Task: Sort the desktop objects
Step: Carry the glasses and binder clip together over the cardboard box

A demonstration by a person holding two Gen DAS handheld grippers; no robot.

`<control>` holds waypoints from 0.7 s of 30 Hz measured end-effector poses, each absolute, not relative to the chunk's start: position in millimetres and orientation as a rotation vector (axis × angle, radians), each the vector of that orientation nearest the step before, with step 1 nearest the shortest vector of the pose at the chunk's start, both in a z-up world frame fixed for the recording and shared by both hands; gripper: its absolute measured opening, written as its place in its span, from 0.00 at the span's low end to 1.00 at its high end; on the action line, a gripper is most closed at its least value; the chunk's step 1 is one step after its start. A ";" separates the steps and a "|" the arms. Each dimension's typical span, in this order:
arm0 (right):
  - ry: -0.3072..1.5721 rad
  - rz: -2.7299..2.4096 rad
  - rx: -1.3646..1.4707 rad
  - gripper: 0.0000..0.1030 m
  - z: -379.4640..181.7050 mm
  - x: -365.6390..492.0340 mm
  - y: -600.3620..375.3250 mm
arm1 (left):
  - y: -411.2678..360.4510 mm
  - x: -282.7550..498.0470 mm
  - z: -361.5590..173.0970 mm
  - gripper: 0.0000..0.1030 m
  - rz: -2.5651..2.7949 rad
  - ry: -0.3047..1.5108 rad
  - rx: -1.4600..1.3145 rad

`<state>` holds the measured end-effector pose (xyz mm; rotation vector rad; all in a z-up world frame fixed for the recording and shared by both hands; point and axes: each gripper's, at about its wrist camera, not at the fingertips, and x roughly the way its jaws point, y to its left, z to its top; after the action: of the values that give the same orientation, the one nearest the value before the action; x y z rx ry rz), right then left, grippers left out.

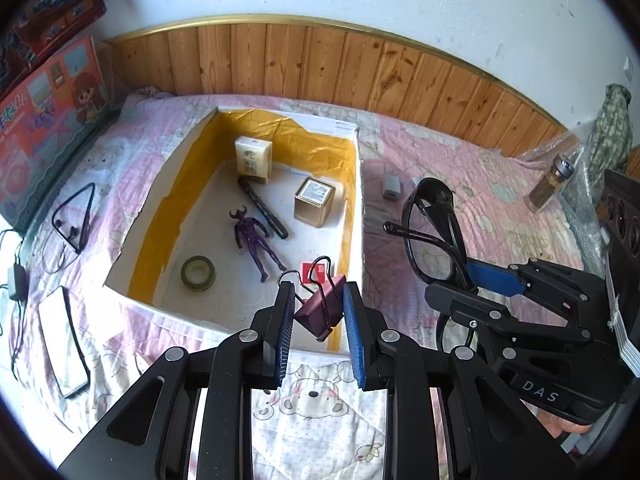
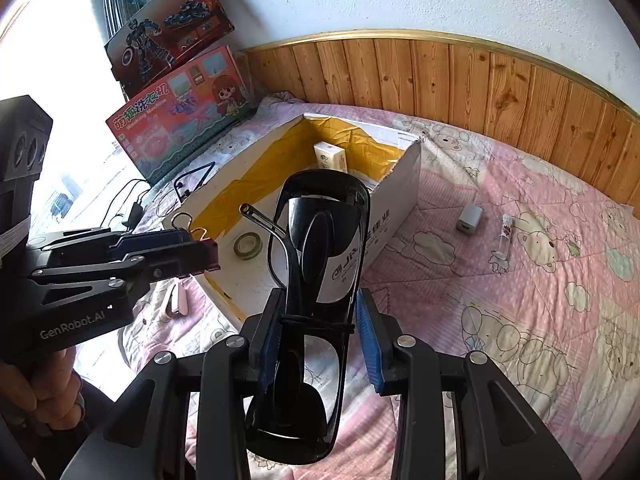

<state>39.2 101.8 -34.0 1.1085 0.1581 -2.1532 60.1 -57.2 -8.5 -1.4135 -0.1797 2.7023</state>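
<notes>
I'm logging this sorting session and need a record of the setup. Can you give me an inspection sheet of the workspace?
Surface: pink cartoon quilt, rumpled.
Job's things: open box holding tissue pack, tin, pen, figure, tape, red card; charger and vial on the quilt.
Clutter: phone, earphones, bottle, toy boxes.
Grippers: left claw shut on binder clip; right claw shut on glasses; both near the box.
Cables: adapter and cords at left edge.
Surroundings: wood panelling, white wall.
</notes>
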 end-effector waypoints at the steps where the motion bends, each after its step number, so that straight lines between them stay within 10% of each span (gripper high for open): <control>1: 0.160 -2.153 1.106 0.36 -33.6 40.8 98.3 | -59.6 59.2 -10.3 0.24 2.694 -0.197 -1.415; 21: 0.088 -2.119 1.056 0.36 -18.5 35.2 74.5 | -108.7 13.5 -30.9 0.24 2.681 -0.405 -1.489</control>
<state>35.2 74.5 -18.5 1.0559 0.0881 -2.1189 13.5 -108.7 -30.9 -1.4891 -0.4050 2.6812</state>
